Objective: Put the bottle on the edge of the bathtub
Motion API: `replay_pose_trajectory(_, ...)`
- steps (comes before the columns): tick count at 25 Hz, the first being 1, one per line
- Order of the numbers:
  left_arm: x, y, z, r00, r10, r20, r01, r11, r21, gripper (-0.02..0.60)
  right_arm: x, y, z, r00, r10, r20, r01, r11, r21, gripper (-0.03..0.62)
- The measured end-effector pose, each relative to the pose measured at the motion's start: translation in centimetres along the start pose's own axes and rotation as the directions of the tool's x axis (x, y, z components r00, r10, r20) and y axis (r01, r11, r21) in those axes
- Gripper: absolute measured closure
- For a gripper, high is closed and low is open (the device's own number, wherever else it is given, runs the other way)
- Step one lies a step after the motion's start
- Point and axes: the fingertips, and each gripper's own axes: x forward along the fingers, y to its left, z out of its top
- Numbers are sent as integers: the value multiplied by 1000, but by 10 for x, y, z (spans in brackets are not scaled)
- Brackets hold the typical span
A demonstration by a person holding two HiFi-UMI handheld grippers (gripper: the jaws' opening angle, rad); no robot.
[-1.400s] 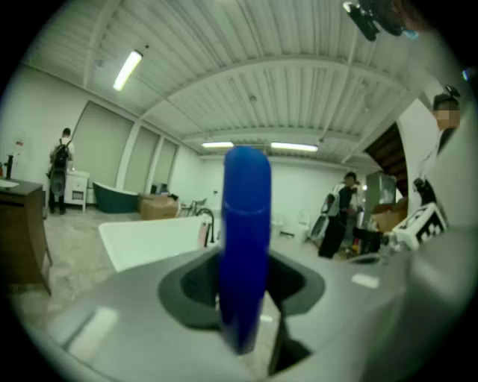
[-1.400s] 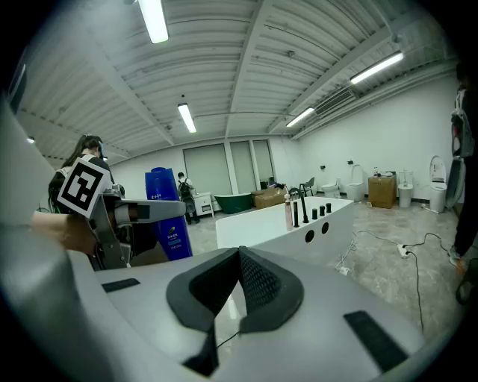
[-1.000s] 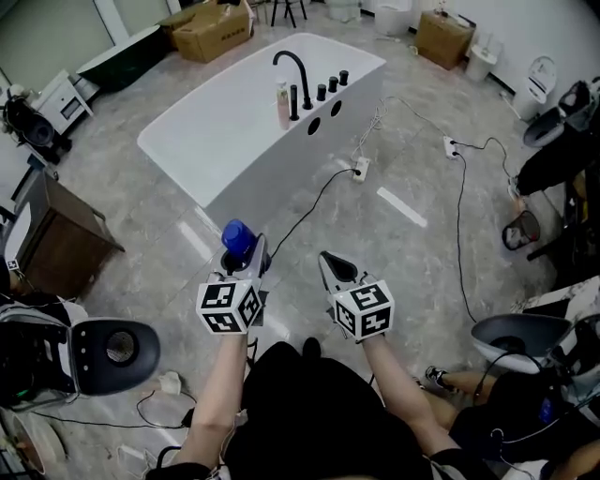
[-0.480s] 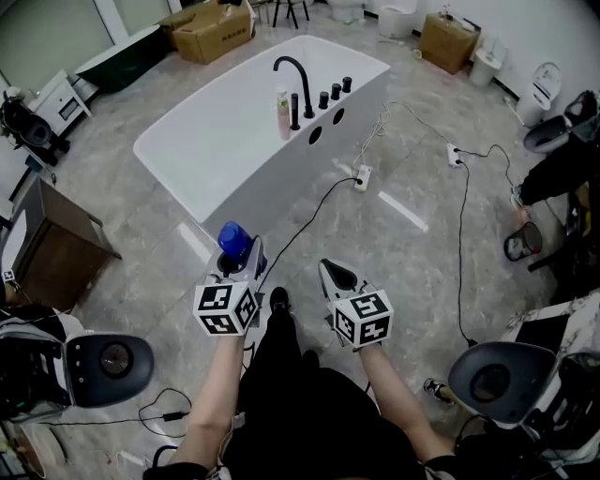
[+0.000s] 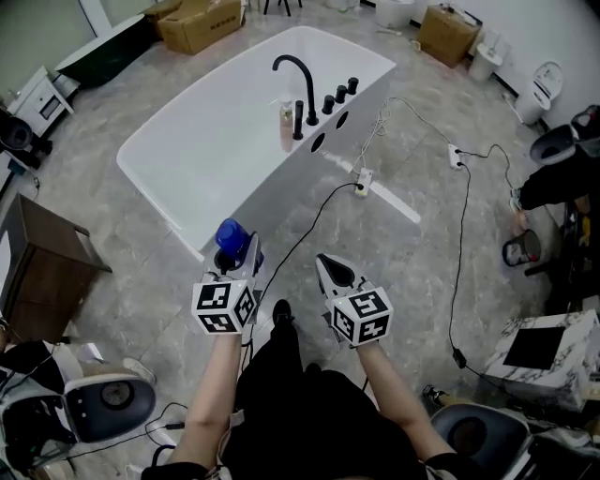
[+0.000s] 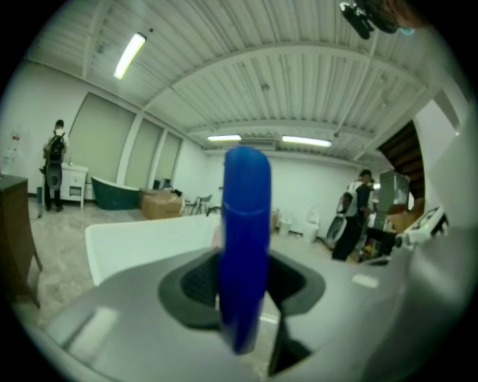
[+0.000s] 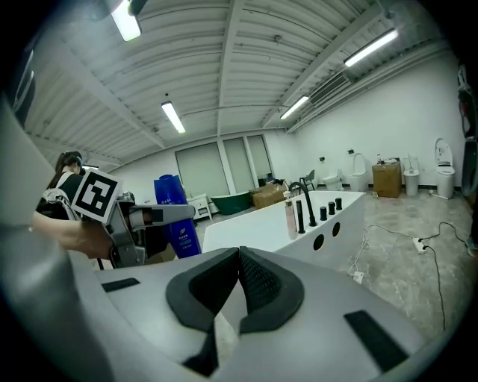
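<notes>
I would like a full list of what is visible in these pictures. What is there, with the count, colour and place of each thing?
bathtub: one, white, on the floor ahead of the person
faucet: one, black, on the bathtub's rim
knobs: three, black, on the rim beside the faucet
pink bottle: one, pale pink, on the rim by the faucet
cardboard boxes: two, brown, on the floor beyond the bathtub
cabinet: one, brown, at the left
power strips: two, white, on the floor right of the bathtub
blue bottle: one, blue, between the left gripper's jaws
left gripper: one, grey, shut on the blue bottle
right gripper: one, grey, jaws together, empty
</notes>
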Motion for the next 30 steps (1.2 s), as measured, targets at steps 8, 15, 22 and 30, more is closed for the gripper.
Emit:
replay_pose_trajectory(8,72,54,20,999,-36,-16,36,999,-7,428,80,-15,29,999,-24,-22,25,1000,5,589)
replay_pose_trajectory(15,116,79,16,998,-59,-38,60,998,9,428,118,-27,38,998,-47,-33,47,999,2,589)
replay_pose_trajectory(22,157,97,4,997,-48,-57,49,999,21,428,148,-46,38,998,-49,-44,49,999,16,589)
replay_pose_trajectory(30,217,110,-2,999,-28,-45,30,999,43,430,187,-74,39,997,-20,-68,22,999,25,589)
